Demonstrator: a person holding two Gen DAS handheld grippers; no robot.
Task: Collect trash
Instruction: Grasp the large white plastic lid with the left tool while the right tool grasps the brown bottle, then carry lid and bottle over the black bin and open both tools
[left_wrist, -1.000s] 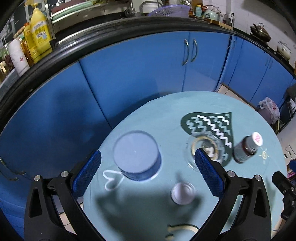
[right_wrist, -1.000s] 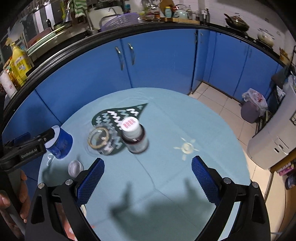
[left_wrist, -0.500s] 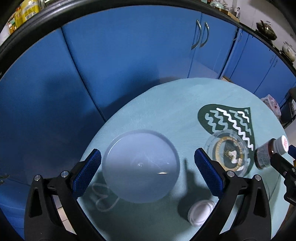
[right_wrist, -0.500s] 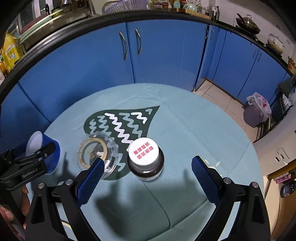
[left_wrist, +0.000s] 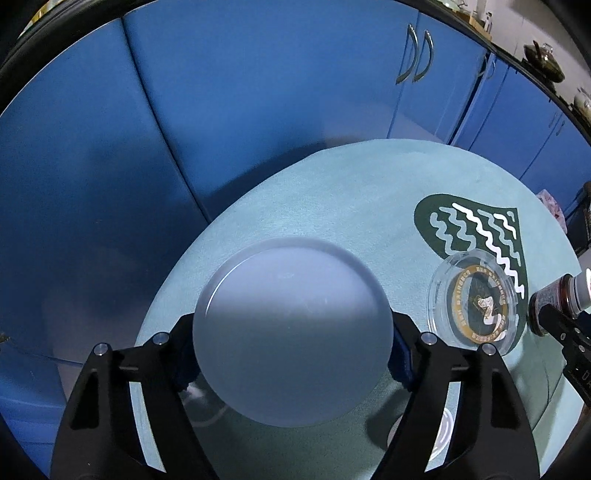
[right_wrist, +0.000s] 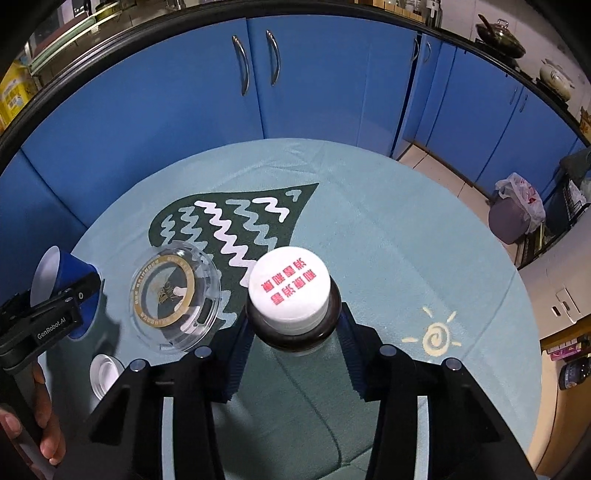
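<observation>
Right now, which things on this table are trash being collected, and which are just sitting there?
In hand:
- blue paper cup, between the closing left gripper jaws
- brown bottle with white cap, between the closing right gripper jaws

Lying about:
- clear round lid
- small white cap
- tablecloth

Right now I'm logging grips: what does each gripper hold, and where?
Left gripper: blue cup, by its sides. Right gripper: brown bottle, below its white cap.

Blue cabinet doors (right_wrist: 184, 103) behind a teal round tablecloth (right_wrist: 388, 229).
</observation>
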